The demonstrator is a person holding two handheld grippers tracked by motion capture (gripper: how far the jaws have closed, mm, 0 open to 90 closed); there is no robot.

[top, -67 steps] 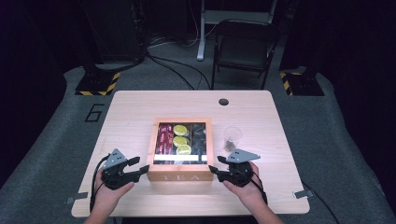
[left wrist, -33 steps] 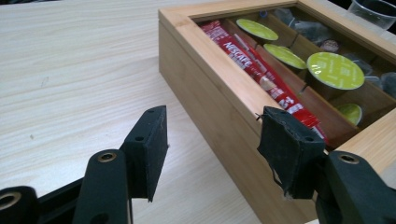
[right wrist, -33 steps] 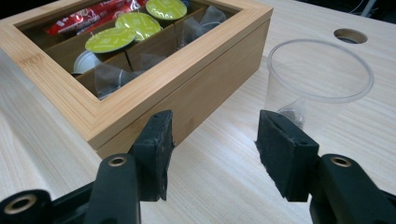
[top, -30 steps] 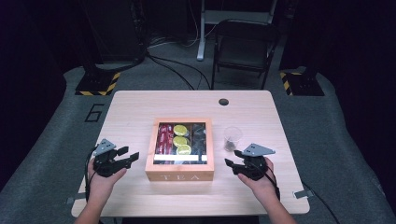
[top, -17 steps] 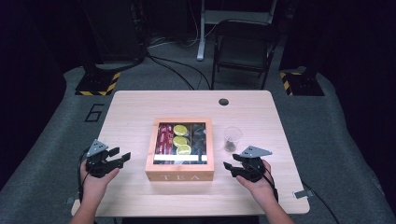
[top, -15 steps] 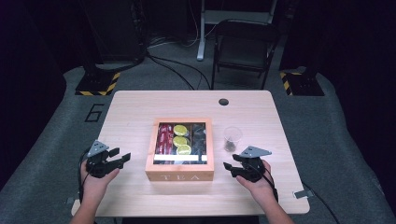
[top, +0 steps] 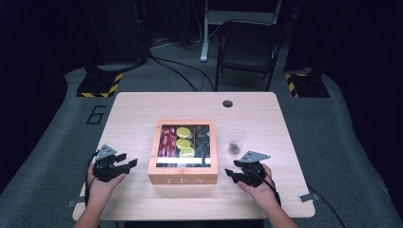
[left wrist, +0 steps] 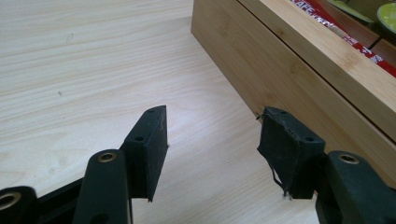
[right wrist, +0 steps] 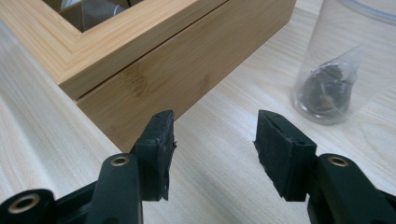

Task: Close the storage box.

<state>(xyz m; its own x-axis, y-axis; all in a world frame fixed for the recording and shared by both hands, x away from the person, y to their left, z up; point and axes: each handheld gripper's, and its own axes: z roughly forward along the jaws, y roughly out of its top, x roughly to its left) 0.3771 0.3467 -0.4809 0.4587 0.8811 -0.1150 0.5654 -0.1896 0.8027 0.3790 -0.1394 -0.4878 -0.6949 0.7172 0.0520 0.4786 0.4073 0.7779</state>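
A wooden tea box [top: 183,178] marked TEA sits mid-table, its window lid showing red packets and yellow-green ones. A clear plastic cup [top: 236,141] with a dark tea bag inside stands to its right. My left gripper [top: 127,166] rests open on the table, left of the box, jaws empty; the box's side wall [left wrist: 299,88] lies just beyond its right jaw. My right gripper [top: 230,173] is open and empty at the box's front right corner [right wrist: 154,84], with the cup [right wrist: 343,60] ahead to its right.
The light wooden table [top: 138,114] has a round cable hole [top: 227,103] near its far edge. A folding chair [top: 247,47] stands behind the table, and yellow-black striped stand bases [top: 100,84] sit on the floor at both sides.
Both hands drew back from the box's front toward the sides; the left gripper moved left and outward, the right moved right. In the last half second they hardly moved.
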